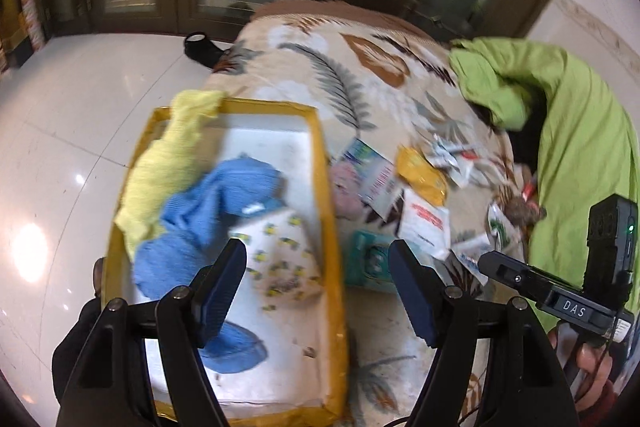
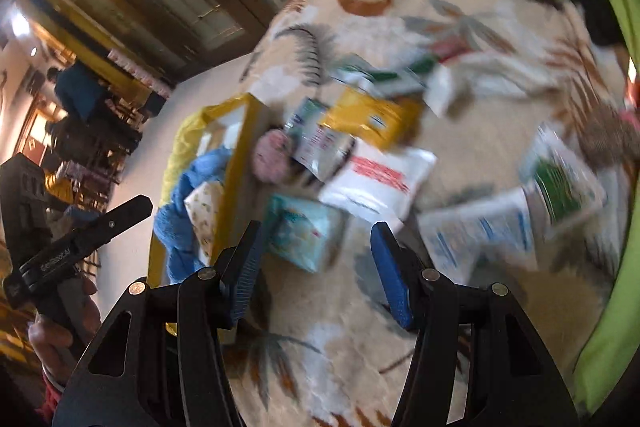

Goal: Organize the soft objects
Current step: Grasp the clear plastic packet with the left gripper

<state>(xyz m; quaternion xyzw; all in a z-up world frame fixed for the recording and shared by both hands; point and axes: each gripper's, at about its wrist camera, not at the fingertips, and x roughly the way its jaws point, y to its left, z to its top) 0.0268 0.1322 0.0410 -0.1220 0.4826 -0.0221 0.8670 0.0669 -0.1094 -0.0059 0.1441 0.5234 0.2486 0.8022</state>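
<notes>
Partway: yellow cloth (image 1: 168,163), blue towel (image 1: 208,219), patterned pack (image 1: 280,255) boxed (image 1: 328,187); packets (image 1: 424,223) left on blanket (image 1: 360,75). Left gripper (image 1: 318,291), right gripper (image 2: 316,267) apart, empty.

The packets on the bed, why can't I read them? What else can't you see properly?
- Packets: right wrist view, smeared by motion blur, so the print is unreadable.
- Blue towel: left wrist view, its near end hidden behind the left claw.
- Pink soft thing: left wrist view, partly under a packet and behind the tray rim.
- Green blanket: cut off by the picture's edge.
</notes>
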